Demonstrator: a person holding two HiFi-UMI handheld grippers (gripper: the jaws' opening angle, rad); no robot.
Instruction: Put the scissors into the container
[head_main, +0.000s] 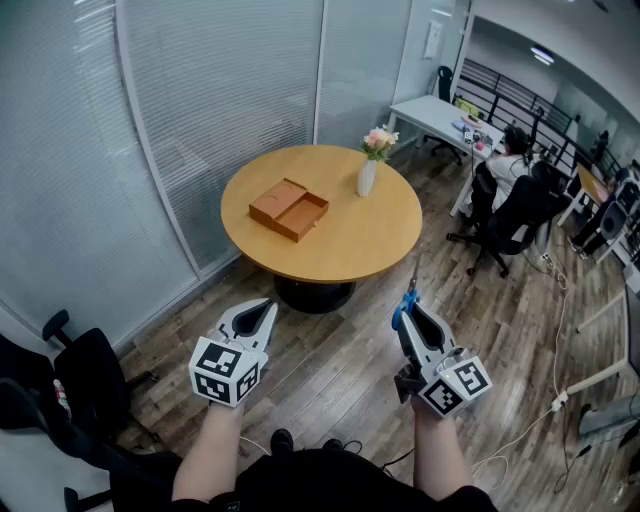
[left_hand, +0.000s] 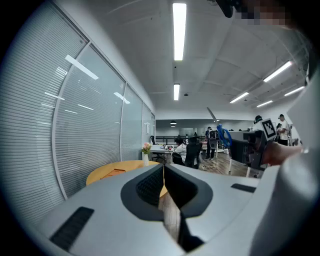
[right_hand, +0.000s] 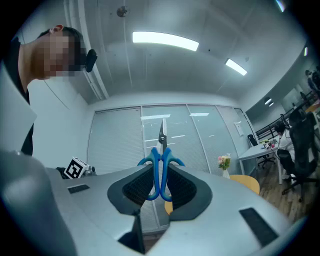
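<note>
Blue-handled scissors (right_hand: 161, 167) stand upright, blades up, with my right gripper (right_hand: 160, 186) shut on their handles. In the head view the right gripper (head_main: 407, 310) hangs above the wooden floor, in front of the round table, and the scissors (head_main: 406, 305) poke up from its tip. An open brown wooden container (head_main: 289, 209) lies on the round table (head_main: 370, 235), well beyond both grippers. My left gripper (head_main: 260, 313) is shut with nothing between its jaws, level with the right one; the left gripper view shows its jaws (left_hand: 163, 187) touching and the scissors (left_hand: 223, 136) at the right.
A white vase with flowers (head_main: 369, 165) stands on the table's far right part. A glass wall with blinds (head_main: 150, 130) runs at the left. Black office chairs (head_main: 85, 375) stand at the near left; a desk (head_main: 440, 120) with a seated person is at the far right.
</note>
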